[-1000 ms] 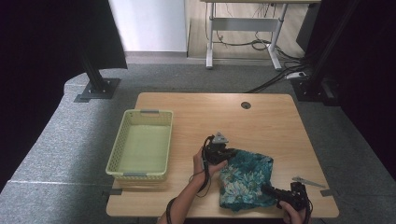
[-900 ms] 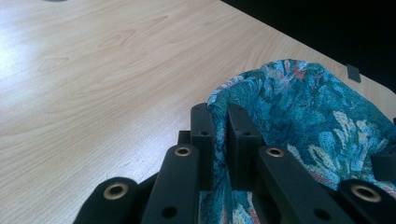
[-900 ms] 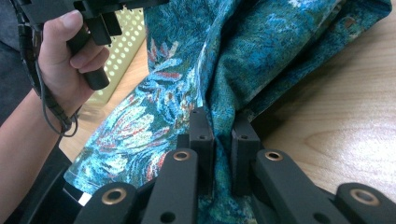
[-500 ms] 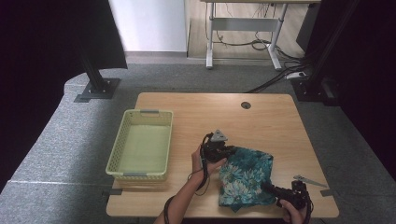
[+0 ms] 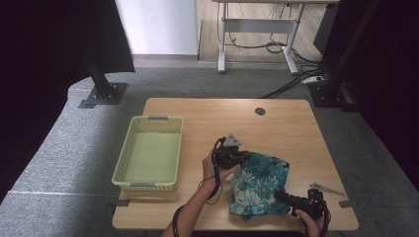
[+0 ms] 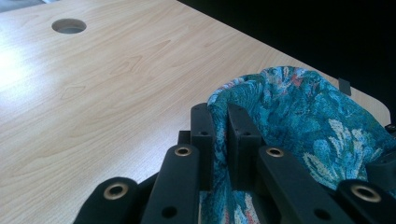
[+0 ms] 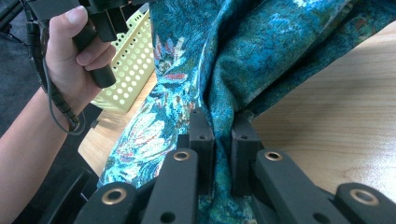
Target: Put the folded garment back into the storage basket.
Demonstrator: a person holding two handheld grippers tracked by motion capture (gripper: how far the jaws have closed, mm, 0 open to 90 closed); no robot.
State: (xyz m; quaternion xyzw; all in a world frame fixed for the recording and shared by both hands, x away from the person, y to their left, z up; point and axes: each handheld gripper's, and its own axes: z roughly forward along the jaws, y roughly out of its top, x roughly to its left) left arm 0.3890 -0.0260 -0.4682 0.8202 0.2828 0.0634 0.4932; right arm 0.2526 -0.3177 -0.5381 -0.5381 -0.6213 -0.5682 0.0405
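Yellow basket [image 5: 148, 155] sits left of the cloth [image 5: 259, 182]

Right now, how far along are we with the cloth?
Done: both grips are set, the left gripper and right gripper each shut on the teal floral cloth. In hand: lifting it off the table. Left: the yellow basket holds nothing yet.

Bench layout: basket left, cloth right

I see the basket [image 5: 149, 157] on the bench's [image 5: 276, 128] left half; the cloth [image 5: 259, 183] lies right of it, near the front edge, between my left tool [image 5: 240, 157] at its rear-left corner and right tool [image 5: 282, 196] at its front-right.
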